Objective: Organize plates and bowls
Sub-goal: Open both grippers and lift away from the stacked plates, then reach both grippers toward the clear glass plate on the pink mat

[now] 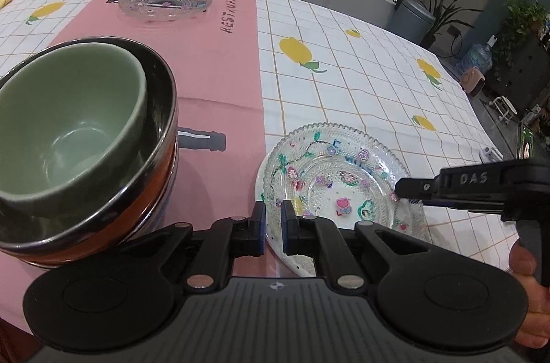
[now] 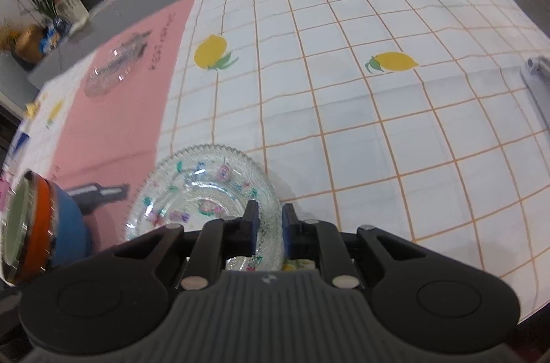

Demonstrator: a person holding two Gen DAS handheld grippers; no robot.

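The left claw (image 1: 273,218) has its blue-padded fingers clamped on the near-left rim of a patterned glass plate (image 1: 338,177), the edge sitting between the pads. In the left wrist view this plate lies at about five o'clock from the picture's centre, on the white checked part of the tablecloth (image 1: 361,81), and a second, white plate edge (image 1: 292,260) shows beneath its near rim. The right claw (image 2: 270,220) grips the same glass plate (image 2: 192,191) at its opposite rim, its fingers close together on the edge; in the left view it reaches in from three o'clock, with a person's hand (image 1: 526,290) behind it. At nine o'clock of the left view stands a stack of bowls: a green bowl (image 1: 68,122) nested in a metal bowl (image 1: 161,108). At twelve o'clock, well apart on the pink strip, rests another glass dish (image 1: 165,2).
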